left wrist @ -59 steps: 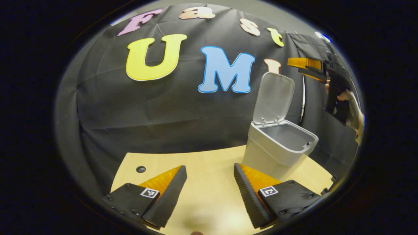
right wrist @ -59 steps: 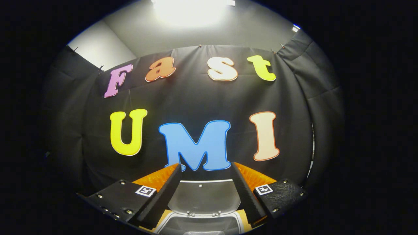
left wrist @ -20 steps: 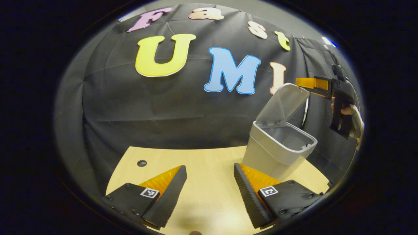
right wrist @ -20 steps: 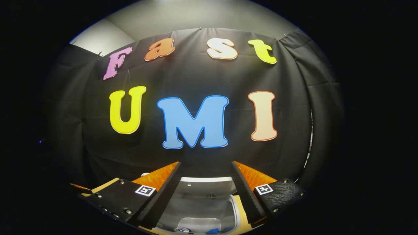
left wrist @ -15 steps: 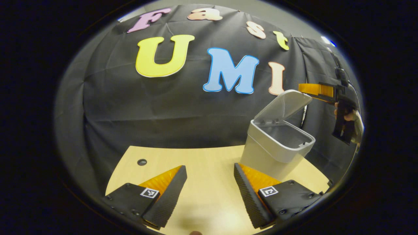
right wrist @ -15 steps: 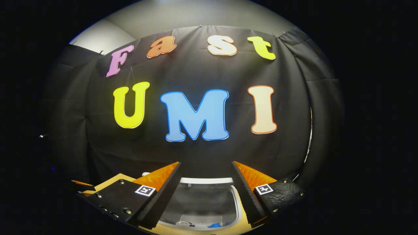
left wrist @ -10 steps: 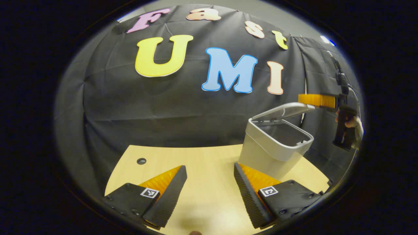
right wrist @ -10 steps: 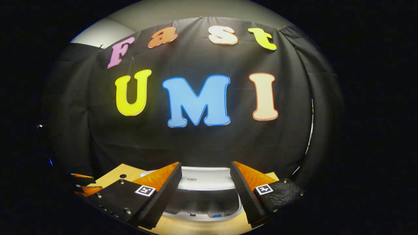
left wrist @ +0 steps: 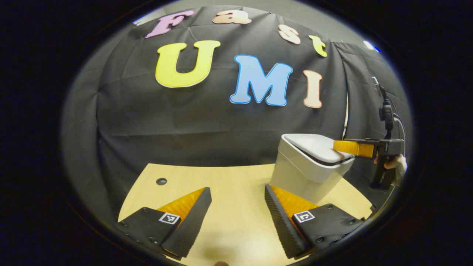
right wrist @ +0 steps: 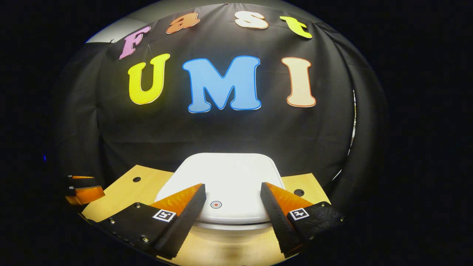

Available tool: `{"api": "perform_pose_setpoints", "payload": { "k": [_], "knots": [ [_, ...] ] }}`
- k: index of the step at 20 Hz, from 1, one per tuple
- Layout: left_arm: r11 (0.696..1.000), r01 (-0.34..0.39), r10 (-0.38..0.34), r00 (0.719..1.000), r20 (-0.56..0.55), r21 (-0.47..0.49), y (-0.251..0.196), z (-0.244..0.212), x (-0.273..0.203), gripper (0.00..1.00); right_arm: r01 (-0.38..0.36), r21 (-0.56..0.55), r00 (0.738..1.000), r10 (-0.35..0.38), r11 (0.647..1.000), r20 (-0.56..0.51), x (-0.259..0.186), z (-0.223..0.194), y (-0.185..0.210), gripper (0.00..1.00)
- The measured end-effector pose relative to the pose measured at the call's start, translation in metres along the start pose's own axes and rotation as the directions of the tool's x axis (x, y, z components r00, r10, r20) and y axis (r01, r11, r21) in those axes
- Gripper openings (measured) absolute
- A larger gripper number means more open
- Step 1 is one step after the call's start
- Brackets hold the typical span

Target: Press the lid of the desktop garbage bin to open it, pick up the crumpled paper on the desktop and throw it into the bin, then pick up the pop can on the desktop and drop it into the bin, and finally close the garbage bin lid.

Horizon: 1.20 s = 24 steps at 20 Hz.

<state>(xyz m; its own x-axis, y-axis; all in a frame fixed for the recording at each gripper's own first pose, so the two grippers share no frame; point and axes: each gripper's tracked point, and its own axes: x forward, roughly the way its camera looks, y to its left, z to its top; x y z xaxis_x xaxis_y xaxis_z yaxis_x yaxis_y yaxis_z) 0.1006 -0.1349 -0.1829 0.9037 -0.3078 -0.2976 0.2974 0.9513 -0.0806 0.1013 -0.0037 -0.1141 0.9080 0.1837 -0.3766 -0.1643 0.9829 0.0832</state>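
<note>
Smooth rounded white lid [right wrist: 229, 173] under ribbed wedge-shaped right tongs [right wrist: 232, 194].

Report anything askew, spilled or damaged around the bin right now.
Nothing stands out. The bin stands upright on the table, its lid lies flat, and the right gripper rests open on the lid's front edge.

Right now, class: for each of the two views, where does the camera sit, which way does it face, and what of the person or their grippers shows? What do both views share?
Left gripper view: rides the left gripper, low over the wooden table, facing the booth wall; the garbage bin stands ahead to its right, with the right gripper on the lid, and a hand.
Right gripper view: rides the right gripper, above the white lid, facing the wall.
Shared: bin, table, wall.
</note>
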Motion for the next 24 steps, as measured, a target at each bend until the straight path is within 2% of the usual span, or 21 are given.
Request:
{"api": "perform_pose_setpoints", "payload": {
  "k": [16,24],
  "knots": [
    [0.999,-0.023,0.023,1.000,-0.004,-0.027,0.007,-0.010,0.003,0.96,0.014,-0.022,0.997,-0.012,1.000,0.080,-0.001,-0.005,0.000,0.96],
    [0.999,-0.015,0.014,1.000,-0.013,-0.046,0.003,-0.016,0.004,0.96,0.009,-0.001,0.998,-0.009,1.000,0.059,-0.006,-0.007,-0.004,0.96]
  ]
}}
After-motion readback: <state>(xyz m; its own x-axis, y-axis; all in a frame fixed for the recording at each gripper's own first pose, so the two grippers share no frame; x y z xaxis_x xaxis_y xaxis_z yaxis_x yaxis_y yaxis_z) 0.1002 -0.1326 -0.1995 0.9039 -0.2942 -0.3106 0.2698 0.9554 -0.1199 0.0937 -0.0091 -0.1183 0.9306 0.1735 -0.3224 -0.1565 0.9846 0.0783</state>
